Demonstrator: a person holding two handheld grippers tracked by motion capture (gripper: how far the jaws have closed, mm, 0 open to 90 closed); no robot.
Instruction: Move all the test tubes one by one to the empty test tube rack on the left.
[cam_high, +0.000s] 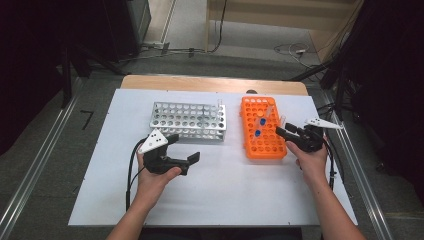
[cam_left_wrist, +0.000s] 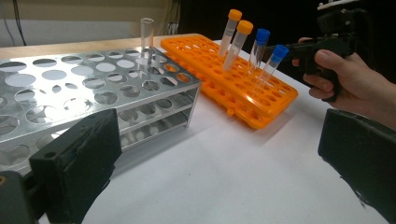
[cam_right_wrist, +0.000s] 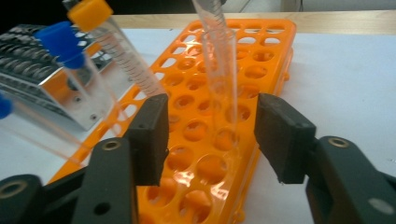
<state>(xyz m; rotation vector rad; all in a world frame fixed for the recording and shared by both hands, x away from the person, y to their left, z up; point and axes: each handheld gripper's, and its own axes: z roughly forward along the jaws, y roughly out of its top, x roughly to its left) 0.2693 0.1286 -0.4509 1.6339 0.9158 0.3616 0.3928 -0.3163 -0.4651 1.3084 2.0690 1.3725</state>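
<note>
- Between the pads of the right gripper (cam_right_wrist: 210, 140) stands a clear uncapped tube (cam_right_wrist: 220, 79), upright in a hole near the right edge of the orange rack (cam_right_wrist: 266, 56); the jaws are partly closed around it with a gap visible on both sides, so nothing is gripped yet
- Likely handling: the tube looks light, thin-walled, stiff and smooth, so it may slip under a weak pinch or crack if it is glass and squeezed hard
- Best hold, as I judge it: on the straight wall above the rack's top plate, pads square to the tube, then lift straight up so that it clears the hole
- Neighbours stand close: two blue-capped tubes (cam_left_wrist: 262, 51) and two orange-capped tubes (cam_left_wrist: 238, 42) lean in the same rack, easy to knock
- Left gripper (cam_high: 176, 150) hovers over the table with jaws wide apart and empty, just in front of the metal rack (cam_high: 189, 120), which holds one clear tube at its far corner
- Both racks rest on a white sheet (cam_high: 225, 190) over a wooden table (cam_high: 210, 82), flat and smooth
- Around it: grey floor, cables, dark stands at the sides
</note>
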